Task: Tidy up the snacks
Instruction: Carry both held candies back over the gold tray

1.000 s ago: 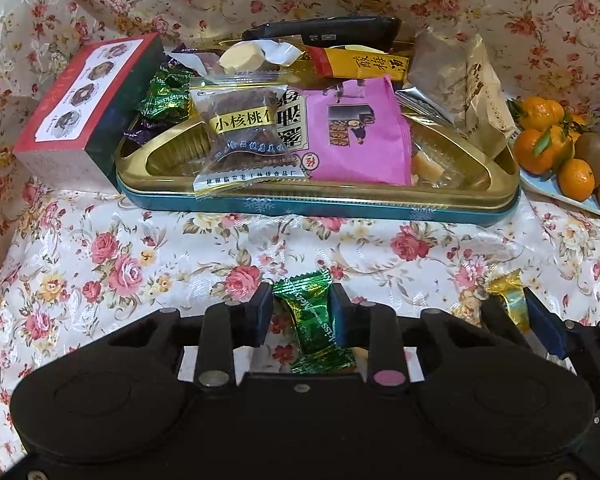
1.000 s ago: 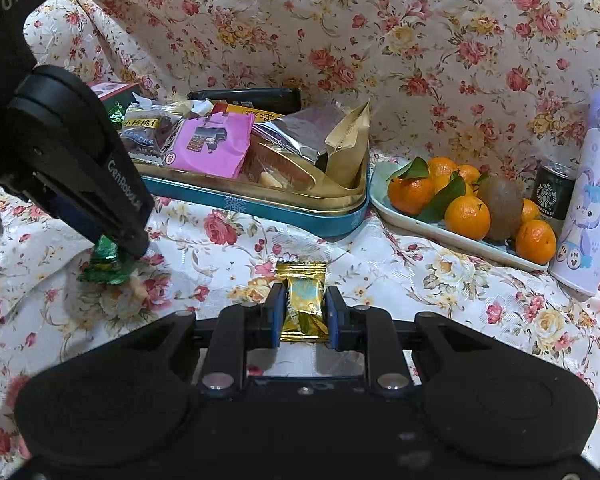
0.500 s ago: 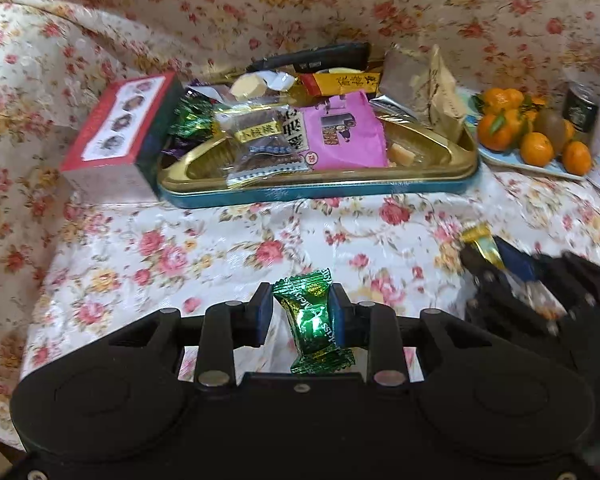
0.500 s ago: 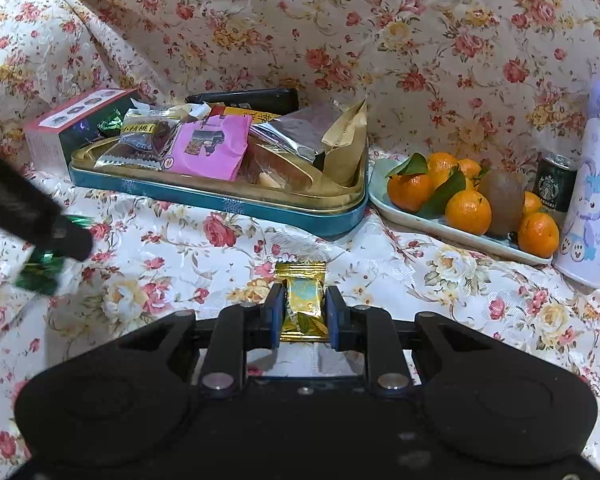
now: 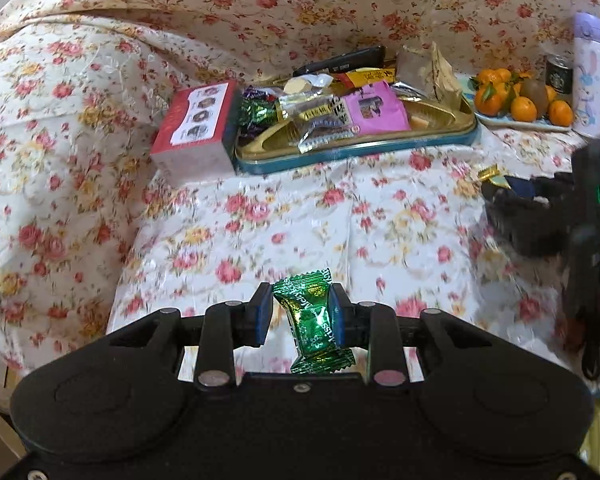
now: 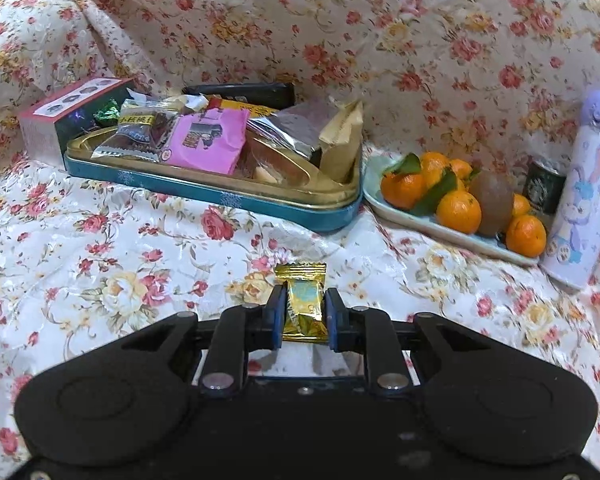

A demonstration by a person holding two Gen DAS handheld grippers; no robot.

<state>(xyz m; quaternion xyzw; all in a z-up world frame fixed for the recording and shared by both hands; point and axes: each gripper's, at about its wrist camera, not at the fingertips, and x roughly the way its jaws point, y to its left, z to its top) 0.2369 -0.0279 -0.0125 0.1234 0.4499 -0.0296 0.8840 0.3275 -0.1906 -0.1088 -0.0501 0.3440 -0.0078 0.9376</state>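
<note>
Your left gripper (image 5: 300, 312) has lifted back from the snack tin (image 5: 356, 148), jaws clamping the green candy (image 5: 314, 320); your right gripper (image 6: 302, 314) still pinches the gold candy (image 6: 303, 304). Both await tin placement.

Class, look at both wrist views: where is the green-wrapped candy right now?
The green candy sits low and central in the left wrist view, pinched in the left gripper above the floral cloth, well short of the snack tin.
</note>
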